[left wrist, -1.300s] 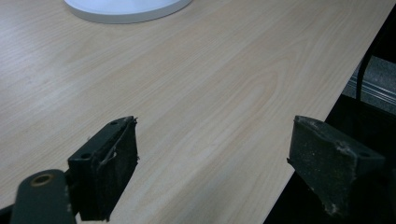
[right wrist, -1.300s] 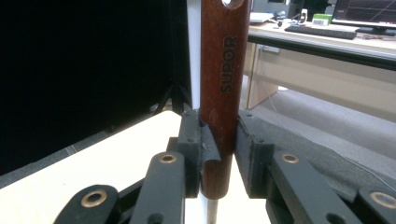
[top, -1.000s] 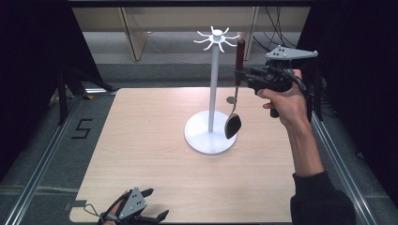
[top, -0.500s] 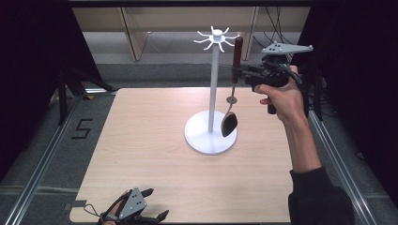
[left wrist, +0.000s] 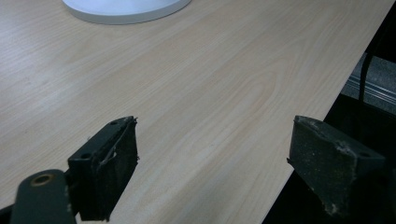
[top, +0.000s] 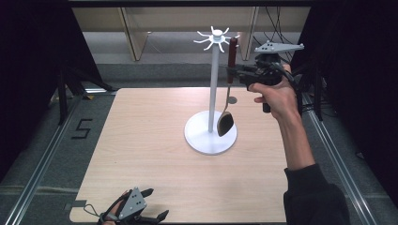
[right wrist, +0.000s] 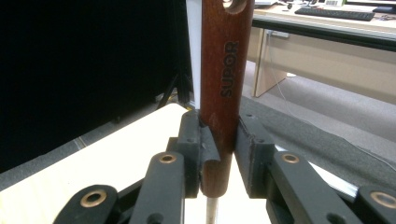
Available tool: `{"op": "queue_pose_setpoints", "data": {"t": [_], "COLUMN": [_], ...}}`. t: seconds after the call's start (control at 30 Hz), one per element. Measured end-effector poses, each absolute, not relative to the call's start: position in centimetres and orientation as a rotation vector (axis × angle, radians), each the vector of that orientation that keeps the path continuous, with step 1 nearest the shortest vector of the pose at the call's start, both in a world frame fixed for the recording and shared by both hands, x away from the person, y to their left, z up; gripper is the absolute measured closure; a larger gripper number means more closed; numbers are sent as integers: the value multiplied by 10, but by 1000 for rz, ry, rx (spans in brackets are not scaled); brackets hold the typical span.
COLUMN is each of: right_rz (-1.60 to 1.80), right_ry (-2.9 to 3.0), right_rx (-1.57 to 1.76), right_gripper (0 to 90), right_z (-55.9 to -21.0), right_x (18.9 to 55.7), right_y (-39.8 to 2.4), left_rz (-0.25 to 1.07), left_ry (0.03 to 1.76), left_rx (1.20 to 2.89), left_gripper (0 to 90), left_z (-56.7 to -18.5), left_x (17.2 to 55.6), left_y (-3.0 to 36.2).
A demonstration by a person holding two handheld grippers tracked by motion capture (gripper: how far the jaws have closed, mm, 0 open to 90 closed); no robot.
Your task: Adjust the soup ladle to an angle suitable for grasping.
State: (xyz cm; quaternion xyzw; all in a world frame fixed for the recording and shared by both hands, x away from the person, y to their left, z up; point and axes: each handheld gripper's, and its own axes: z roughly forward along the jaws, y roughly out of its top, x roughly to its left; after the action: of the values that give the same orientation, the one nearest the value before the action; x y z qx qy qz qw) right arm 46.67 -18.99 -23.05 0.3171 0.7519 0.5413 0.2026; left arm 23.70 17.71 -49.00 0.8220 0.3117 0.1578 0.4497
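Tabletop [top: 141, 154]: light wood.
Stand [top: 213, 98]: white, hooks on top, right of centre.
Right gripper [top: 233, 71]: holding the ladle [top: 226, 122] by its brown handle, raised just beside the pole.
Left gripper [top: 152, 205]: wide, near left edge.

my right gripper [top: 233, 71] is black, with a grey three-cornered plate on top dotted with small holes, and brass-coloured rivets along its linkage bars. my left gripper [top: 149, 206] carries the same grey plate; its dark pads [left wrist: 115, 165] look scuffed. a dark sleeve [top: 314, 197] covers my right forearm.
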Motion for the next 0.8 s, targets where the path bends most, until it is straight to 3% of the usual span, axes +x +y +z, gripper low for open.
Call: {"op": "queue_pose_setpoints", "data": {"t": [0.27, 0.3, 0.47, 0.8], "right_rz": [1545, 1552, 1551, 1507], "right_ry": [2075, 2070, 2043, 2053], "right_rx": [911, 907, 950, 943], "right_gripper": [684, 622, 537, 449], "right_z": [-231, -231, -239, -257], "right_x": [464, 463, 456, 443], "right_y": [-192, -195, -205, -224], "left_rz": [381, 378, 371, 382], "left_ry": [795, 793, 793, 781], "left_rx": [2028, 2029, 2035, 2044], "left_gripper": [149, 149, 149, 149], "left_z": [-491, -491, -491, -491], "left_x": [236, 236, 236, 237], "left_y": [176, 176, 176, 176]}}
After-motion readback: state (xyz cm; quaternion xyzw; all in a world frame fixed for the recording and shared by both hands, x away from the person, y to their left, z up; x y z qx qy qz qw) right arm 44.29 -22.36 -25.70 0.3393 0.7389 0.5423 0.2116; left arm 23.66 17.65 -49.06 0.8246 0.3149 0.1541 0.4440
